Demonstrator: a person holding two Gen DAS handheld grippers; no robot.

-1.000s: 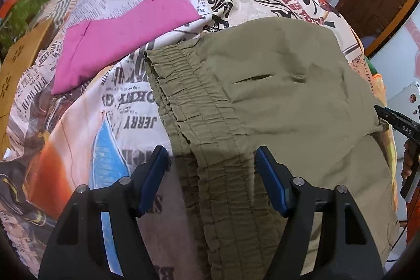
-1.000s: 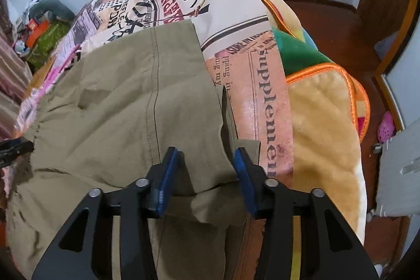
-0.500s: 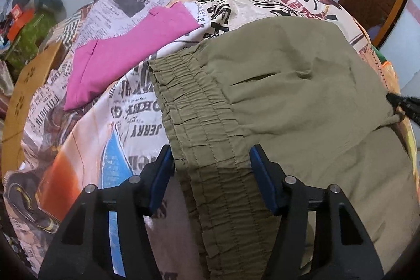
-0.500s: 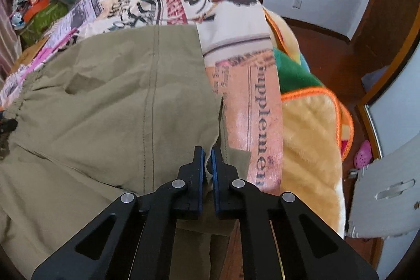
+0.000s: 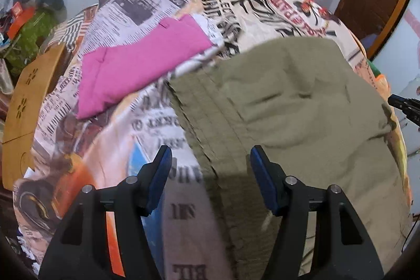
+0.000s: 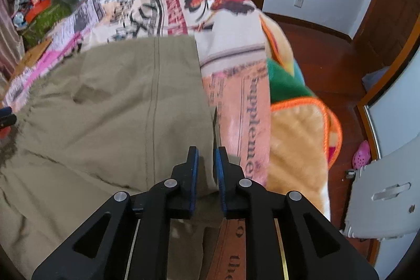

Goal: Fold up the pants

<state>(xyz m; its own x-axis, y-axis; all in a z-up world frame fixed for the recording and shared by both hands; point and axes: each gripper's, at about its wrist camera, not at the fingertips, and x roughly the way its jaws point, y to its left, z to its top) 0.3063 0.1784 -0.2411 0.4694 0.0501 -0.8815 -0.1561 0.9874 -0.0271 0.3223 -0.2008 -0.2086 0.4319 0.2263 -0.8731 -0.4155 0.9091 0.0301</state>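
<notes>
Olive-green pants (image 5: pixel 302 106) lie folded on a newspaper-print bedspread (image 5: pixel 147 7). Their elastic waistband (image 5: pixel 210 135) runs between the fingers of my left gripper (image 5: pixel 208 162), which is open and straddles it from above. In the right wrist view the pants (image 6: pixel 105 109) fill the left half. My right gripper (image 6: pixel 206 158) stands nearly shut with the pants' leg-end edge between its blue pads, a narrow gap showing. Its tip also shows at the right edge of the left wrist view (image 5: pixel 404 106).
A folded pink garment (image 5: pixel 136 62) lies on the bed beyond the waistband. A wooden stool (image 5: pixel 29 96) stands at the left. A yellow-orange blanket (image 6: pixel 296 138) hangs off the bed's right side above a wooden floor (image 6: pixel 315 43). Clutter (image 6: pixel 39 9) sits far left.
My left gripper rose and pulled back, staying open over the waistband. My right gripper closed on the pants' edge half a second ago and now shows a slightly wider gap.
</notes>
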